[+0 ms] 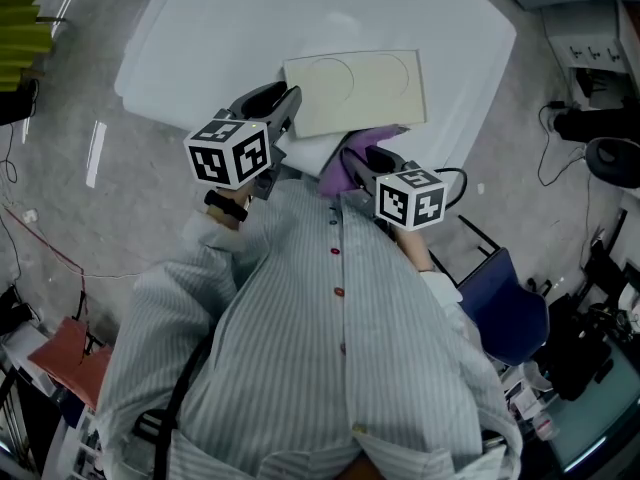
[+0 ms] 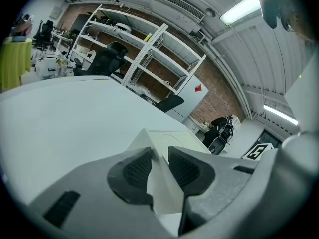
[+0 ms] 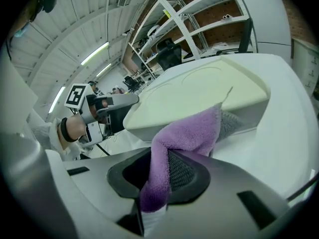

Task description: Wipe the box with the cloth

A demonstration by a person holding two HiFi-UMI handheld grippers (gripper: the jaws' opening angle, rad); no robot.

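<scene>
In the head view the person's striped shirt [image 1: 320, 368] and the two marker cubes cover the near edge of the box [image 1: 355, 90], so we cannot make out there where the cloth meets it. The cloth [image 1: 338, 168] shows only as a purple scrap just ahead of the right gripper [image 1: 358, 158].

We count one box, one cloth and two grippers. In its own view, the left gripper [image 2: 159, 166] has its jaws drawn narrow, pinching a corner of the box [image 2: 172, 138]. The rest of the box lies flat just ahead of it. The right gripper [image 3: 157, 171] clamps the cloth [image 3: 184, 133], which rises from between the pads and drapes against the side of the box [image 3: 199, 91] straight ahead. We cannot tell whether it is pressing or merely lying there.

A white table [image 1: 200, 38] carries the box beneath both grippers. Open shelving [image 2: 149, 59] stands well beyond the left gripper. A blue chair [image 1: 505, 303] sits off to the right of the right gripper. From the right gripper, the left gripper [image 3: 107, 106] appears to its left, at the box's corner.
</scene>
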